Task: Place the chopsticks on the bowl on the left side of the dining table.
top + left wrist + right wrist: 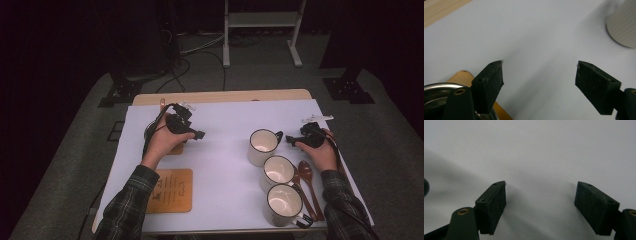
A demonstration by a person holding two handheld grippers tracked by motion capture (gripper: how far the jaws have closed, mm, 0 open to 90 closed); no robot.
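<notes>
The left gripper (198, 134) stands with jaws wide apart and nothing between them, above bare white table cover (225, 150) beside a metal-rimmed dish (439, 87) on a wooden coaster (461, 75); the right gripper (290, 140) is likewise wide and empty, just beside the handle of the farthest mug (262, 146). Judged step: taking a mug, best done by closing squarely on the handle or rim and lifting upright, as glazed ware may slip. Three cream mugs with dark rims stand in a row, with glossy brown spoons (307, 187) alongside.
</notes>
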